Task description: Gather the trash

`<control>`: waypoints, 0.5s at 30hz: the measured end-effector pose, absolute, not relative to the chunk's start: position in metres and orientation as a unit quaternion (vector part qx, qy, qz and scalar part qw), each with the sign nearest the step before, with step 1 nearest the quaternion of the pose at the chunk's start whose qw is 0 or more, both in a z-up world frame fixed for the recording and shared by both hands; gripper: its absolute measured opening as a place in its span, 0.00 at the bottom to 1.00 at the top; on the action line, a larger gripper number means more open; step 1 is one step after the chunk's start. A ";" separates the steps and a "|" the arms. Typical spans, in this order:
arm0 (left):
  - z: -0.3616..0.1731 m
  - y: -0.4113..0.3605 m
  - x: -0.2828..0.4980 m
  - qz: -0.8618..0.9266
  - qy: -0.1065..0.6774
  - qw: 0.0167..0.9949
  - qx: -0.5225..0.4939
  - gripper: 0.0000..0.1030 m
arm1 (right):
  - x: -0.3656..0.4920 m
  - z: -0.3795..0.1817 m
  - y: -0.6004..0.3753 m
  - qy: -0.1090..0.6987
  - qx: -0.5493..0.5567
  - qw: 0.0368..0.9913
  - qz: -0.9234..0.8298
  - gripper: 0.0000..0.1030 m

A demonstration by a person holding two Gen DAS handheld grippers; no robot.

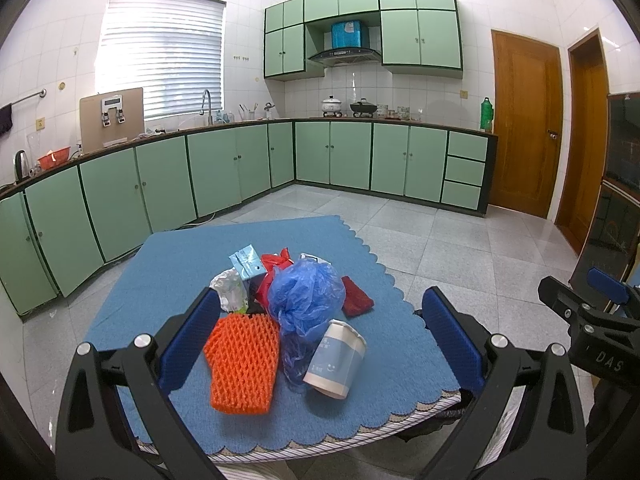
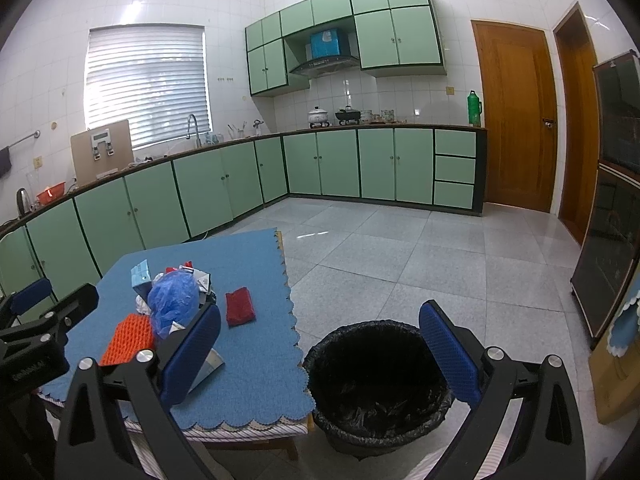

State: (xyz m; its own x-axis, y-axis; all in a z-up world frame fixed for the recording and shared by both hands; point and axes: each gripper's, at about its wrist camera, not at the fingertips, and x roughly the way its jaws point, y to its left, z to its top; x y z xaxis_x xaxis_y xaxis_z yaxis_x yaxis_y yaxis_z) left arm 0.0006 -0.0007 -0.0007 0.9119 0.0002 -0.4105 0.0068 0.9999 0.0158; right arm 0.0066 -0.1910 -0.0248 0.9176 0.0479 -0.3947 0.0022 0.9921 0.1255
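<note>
We see daylight glaring through the window blinds [image 1: 160, 56], washing them out. Both fisheye views bend strongly and darken at the corners, yet we find them sharp.

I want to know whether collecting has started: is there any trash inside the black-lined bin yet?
No: in the right wrist view the bin shows only its black liner, while the trash still lies on the blue-covered table.
</note>
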 end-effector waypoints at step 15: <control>0.001 0.006 0.005 -0.002 0.210 0.978 0.009 0.95 | 0.007 -0.025 -0.191 0.203 0.062 0.977 0.011 0.94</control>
State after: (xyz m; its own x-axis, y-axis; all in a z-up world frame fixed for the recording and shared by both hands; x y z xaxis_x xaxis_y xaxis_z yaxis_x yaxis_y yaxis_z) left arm 0.0054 0.0063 0.0014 0.9114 -0.0005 -0.4116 0.0083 0.9998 0.0172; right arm 0.0065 -0.1912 -0.0252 0.9172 0.0474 -0.3955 0.0029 0.9921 0.1256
